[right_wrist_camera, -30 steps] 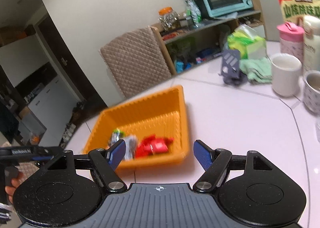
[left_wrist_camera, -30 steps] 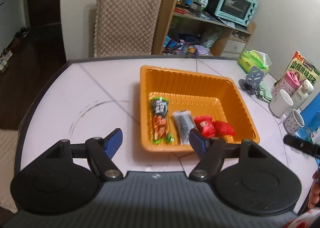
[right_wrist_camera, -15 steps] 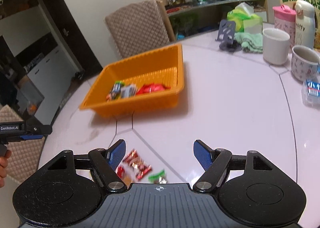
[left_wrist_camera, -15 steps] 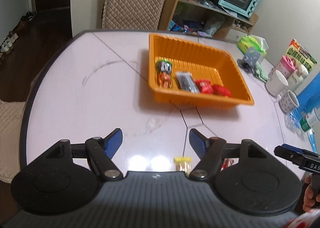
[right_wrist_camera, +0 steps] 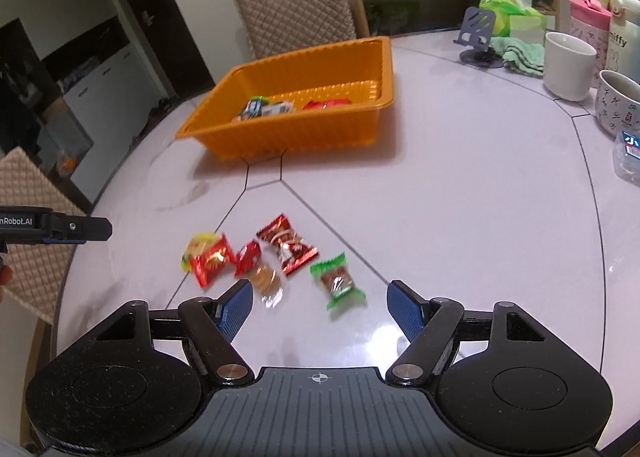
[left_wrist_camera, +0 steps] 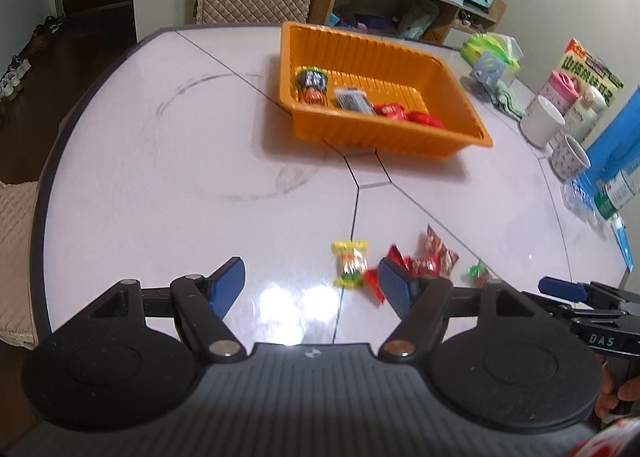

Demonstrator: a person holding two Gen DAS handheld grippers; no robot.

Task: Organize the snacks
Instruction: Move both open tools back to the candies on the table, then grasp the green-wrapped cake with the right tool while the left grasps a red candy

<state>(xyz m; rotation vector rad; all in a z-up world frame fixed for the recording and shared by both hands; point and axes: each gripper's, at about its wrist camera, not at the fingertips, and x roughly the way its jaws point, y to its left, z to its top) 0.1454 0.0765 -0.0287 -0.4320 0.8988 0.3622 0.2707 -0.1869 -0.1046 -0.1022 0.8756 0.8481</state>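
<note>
Over the last second both grippers have drawn back from the orange tray (left_wrist_camera: 384,57) and tipped downward, so that a cluster of loose wrapped snacks on the near part of the tabletop (right_wrist_camera: 460,197) has come into both views where before only the tray filled them. That reads as the end of one trip to the tray and the start of the next pick. The left gripper (left_wrist_camera: 312,283) and the right gripper (right_wrist_camera: 320,303) both hang with jaws released and nothing between them, their spread unchanged through the pull-back.

The tray sits on the far side, well apart from the loose pile, and already holds a few packets along its near wall. Still waiting on the tabletop are a yellow-wrapped snack (left_wrist_camera: 350,263), a red candy (right_wrist_camera: 212,259), a smaller red piece (right_wrist_camera: 248,257), a dark red packet (right_wrist_camera: 286,243), a green-wrapped candy (right_wrist_camera: 338,283) and a clear-wrapped biscuit (right_wrist_camera: 266,281). The green one lies nearest the gap of the right jaws, so it is probably the next target.

In the left wrist view the right-hand finger covers part of the red pieces, and the green candy shows only as a sliver beside it. Motion blur smears the wrappers, so any print is unreadable. The tray's near wall hides the lower part of its contents in the right wrist view, so their count is uncertain.
</note>
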